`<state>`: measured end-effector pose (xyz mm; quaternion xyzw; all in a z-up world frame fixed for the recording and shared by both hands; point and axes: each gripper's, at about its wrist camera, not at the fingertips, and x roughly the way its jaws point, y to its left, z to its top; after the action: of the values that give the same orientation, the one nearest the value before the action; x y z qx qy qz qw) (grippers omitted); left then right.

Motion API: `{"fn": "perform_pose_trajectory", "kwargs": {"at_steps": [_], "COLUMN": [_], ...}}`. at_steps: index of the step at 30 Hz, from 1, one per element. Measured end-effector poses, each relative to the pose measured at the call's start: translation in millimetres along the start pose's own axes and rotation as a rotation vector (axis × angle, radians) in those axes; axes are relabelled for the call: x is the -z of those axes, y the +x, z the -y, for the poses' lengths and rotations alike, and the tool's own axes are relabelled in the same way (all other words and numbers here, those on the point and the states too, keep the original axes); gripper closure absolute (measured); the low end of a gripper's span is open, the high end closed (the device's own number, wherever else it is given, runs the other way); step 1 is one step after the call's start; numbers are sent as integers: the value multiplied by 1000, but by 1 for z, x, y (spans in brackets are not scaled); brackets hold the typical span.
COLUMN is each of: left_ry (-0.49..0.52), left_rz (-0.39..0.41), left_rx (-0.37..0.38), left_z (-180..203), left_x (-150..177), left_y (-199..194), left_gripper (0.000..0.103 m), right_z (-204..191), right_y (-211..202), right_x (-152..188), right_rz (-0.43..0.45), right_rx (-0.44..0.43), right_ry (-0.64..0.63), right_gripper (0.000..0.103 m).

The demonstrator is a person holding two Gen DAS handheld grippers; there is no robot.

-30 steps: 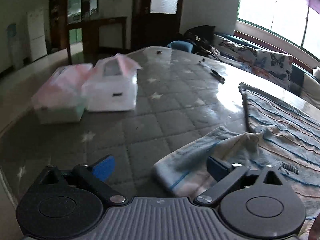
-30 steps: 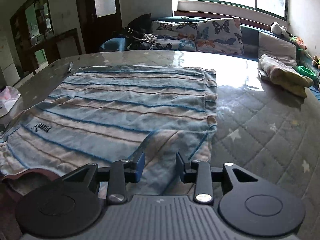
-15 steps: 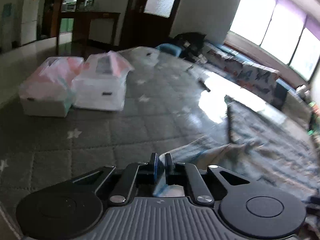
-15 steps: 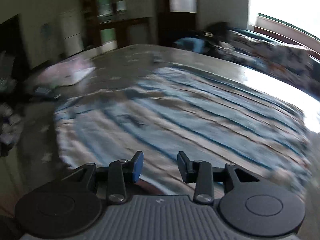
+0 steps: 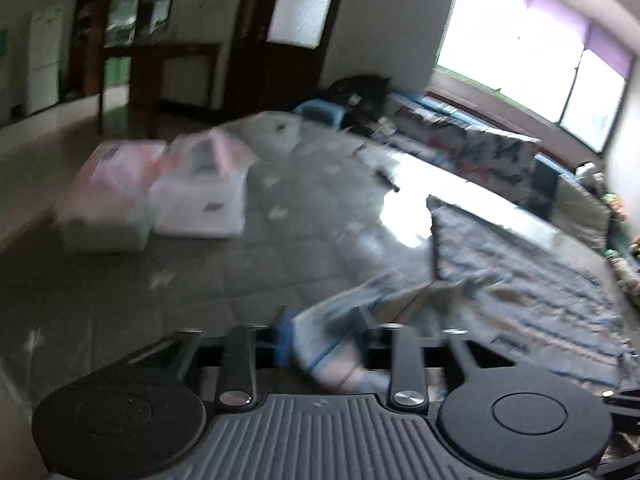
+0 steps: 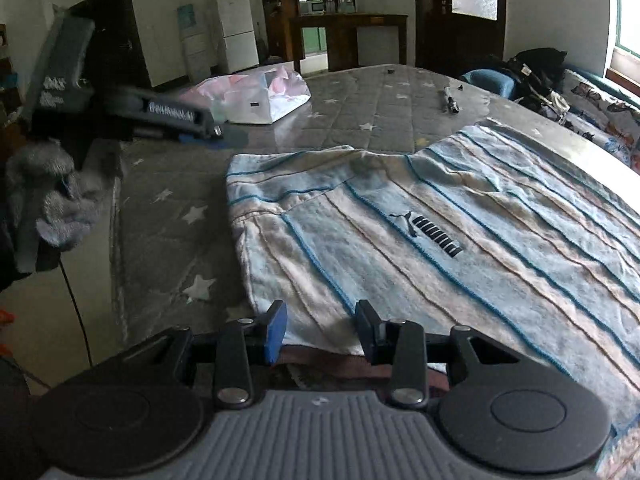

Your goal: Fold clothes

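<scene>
on the grey starred mattress (image 6: 344, 92) lies the striped shirt (image 6: 460, 240). left gripper (image 5: 322, 338) jaws are opening, its bunched sleeve (image 5: 340, 344) between them. right gripper (image 6: 322, 326) hovers released over the hem.

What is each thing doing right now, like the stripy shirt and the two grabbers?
Striped shirt: spread flat on the mattress, one sleeve folded in over it.
Left gripper: jaws opening, sleeve edge between them.
Right gripper: open, at the shirt's near edge, holding nothing.
Wrapped boxes: sitting on the mattress, apart from the shirt.
</scene>
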<state>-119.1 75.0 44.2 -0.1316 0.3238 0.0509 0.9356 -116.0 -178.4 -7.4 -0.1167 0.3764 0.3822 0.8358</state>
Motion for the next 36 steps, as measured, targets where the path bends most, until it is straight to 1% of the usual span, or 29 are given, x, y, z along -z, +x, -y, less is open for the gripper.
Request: {"fn": "perform_pose_trajectory", "kwargs": {"at_steps": [4,6,9,10,11,12,13,15,17,18,21,23,25,26,29,31,32,33,36], "left_ry": [-17,-32,-32,-34,-33,-33,-38,-52,-49,-28,75,138,204,234,295,311,306,291,249], "left_rz": [-35,-51,-46,-44,-41,-42,-40,-27,5,32,84,72,26,3,-69,-88,-81,-65,-24], "left_rx": [-54,-61,-59,-61,-60,-55,-49,-16,41,87,273,391,490,529,559,568,570,565,542], "left_z": [-3,-4,-3,-3,-3,-4,-4,-5,-2,3,25,41,57,64,80,81,79,75,63], "left_x": [8,11,12,12,11,11,10,8,5,3,3,8,18,23,36,37,35,30,17], "left_y": [10,14,15,16,17,18,18,16,8,2,-18,-25,-25,-24,-18,-17,-18,-19,-19], "left_gripper": [52,52,54,60,68,84,89,94,94,94,94,94,94,93,92,89,87,83,82], "right_z": [-2,-1,-2,-1,-1,-1,-1,-2,-2,-1,3,9,17,22,37,43,47,50,55], "right_y": [0,-1,-2,-1,-1,-1,-2,-2,-1,-2,-6,-14,-23,-27,-35,-36,-37,-37,-35], "right_x": [4,5,6,5,5,6,6,6,6,6,4,3,1,0,0,0,0,-1,-5], "right_rz": [-2,2,4,3,4,5,6,8,9,10,23,46,70,81,95,100,102,105,113], "right_rx": [-12,-15,-17,-18,-19,-19,-17,-14,-13,-13,-10,3,27,41,82,96,100,103,99], "right_ry": [-4,5,2,3,4,4,4,6,10,15,42,67,95,111,163,188,200,211,223], "right_gripper": [65,65,65,65,65,65,65,65,65,65,65,66,66,66,66,66,66,65,66]}}
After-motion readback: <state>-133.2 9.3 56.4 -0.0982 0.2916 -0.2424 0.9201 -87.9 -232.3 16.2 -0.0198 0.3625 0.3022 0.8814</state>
